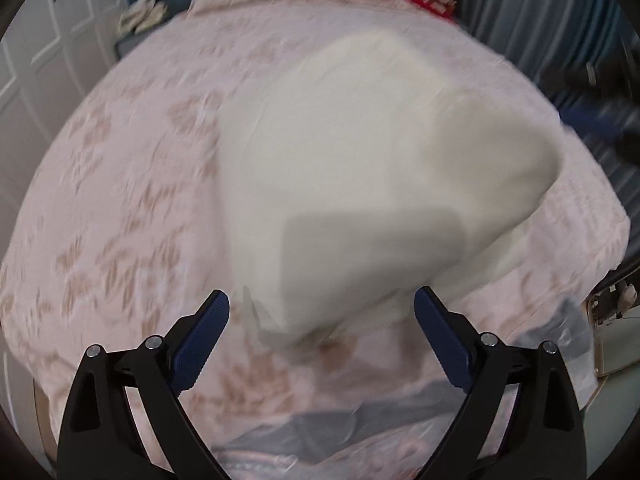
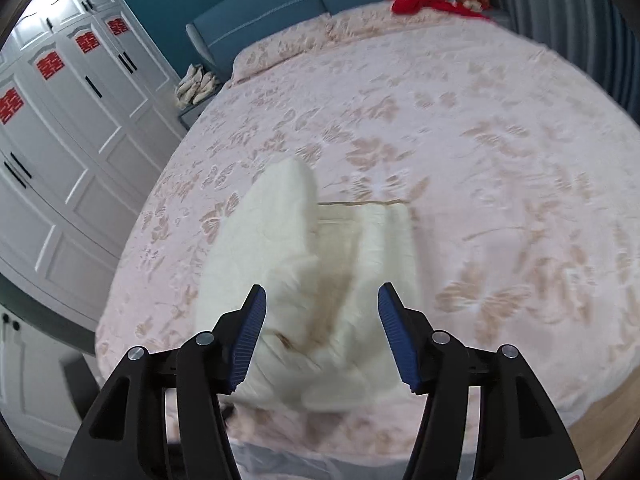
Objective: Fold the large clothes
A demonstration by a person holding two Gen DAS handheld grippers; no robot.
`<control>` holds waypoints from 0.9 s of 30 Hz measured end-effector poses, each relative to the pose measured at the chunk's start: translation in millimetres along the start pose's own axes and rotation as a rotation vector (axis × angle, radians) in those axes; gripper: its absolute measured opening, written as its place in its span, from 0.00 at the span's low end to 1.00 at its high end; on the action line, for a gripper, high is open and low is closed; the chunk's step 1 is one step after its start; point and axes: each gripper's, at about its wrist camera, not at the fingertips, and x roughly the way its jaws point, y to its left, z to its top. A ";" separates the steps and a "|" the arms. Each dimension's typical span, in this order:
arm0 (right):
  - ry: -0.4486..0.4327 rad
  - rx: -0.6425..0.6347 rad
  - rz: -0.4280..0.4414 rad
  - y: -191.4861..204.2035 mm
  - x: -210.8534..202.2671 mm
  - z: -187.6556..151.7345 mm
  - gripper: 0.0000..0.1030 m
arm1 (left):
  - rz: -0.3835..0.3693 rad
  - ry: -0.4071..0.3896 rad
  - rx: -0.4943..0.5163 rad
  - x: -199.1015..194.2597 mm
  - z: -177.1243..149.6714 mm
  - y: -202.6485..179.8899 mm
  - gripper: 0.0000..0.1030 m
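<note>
Left wrist view: I saw both grippers' jaws wide apart, empty, above the cream garment on the bed

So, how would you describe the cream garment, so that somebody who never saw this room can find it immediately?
Start from the large bed with the pink flowered cover, in front of the blue headboard. Near its foot edge, just ahead of both open tongs, lies the cream garment. It is the only plain, unpatterned cloth there, pale against the flowers, unlike the red cloth far away at the head end.
</note>
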 end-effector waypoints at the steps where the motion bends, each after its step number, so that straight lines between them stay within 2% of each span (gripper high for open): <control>1: 0.022 0.010 0.012 2.5 7.8 2.9 0.56 | 0.006 0.016 -0.007 5.8 -5.8 3.2 0.89; 4: 0.082 0.023 0.032 14.7 29.8 8.7 0.56 | 0.028 0.045 -0.016 19.6 -18.7 10.2 0.88; 8: 0.144 0.010 -0.003 29.0 57.0 12.3 0.56 | 0.021 0.034 -0.046 25.4 -18.3 15.7 0.88; 10: 0.164 0.001 -0.019 32.1 65.8 11.9 0.49 | 0.019 0.029 -0.053 28.3 -17.2 18.3 0.88; 12: 0.183 -0.019 -0.034 35.4 71.8 10.7 0.23 | 0.016 0.036 -0.062 33.0 -15.2 20.9 0.88; 15: 0.170 -0.040 -0.015 38.1 69.0 12.8 0.11 | 0.011 0.049 -0.077 38.9 -13.9 24.1 0.87; 18: 0.087 -0.025 0.058 37.2 34.5 18.7 0.09 | 0.004 0.059 -0.099 39.9 -13.5 28.9 0.82; 20: 0.037 -0.029 0.061 32.6 13.7 21.0 0.09 | -0.002 0.062 -0.112 40.5 -12.4 33.2 0.80; 23: 0.005 -0.013 0.027 14.7 -3.4 15.6 0.09 | -0.014 0.057 -0.136 38.0 -8.9 36.5 0.78; 27: 0.038 0.056 -0.050 -29.7 5.3 -5.4 0.09 | -0.012 0.044 -0.119 33.4 -4.3 29.9 0.78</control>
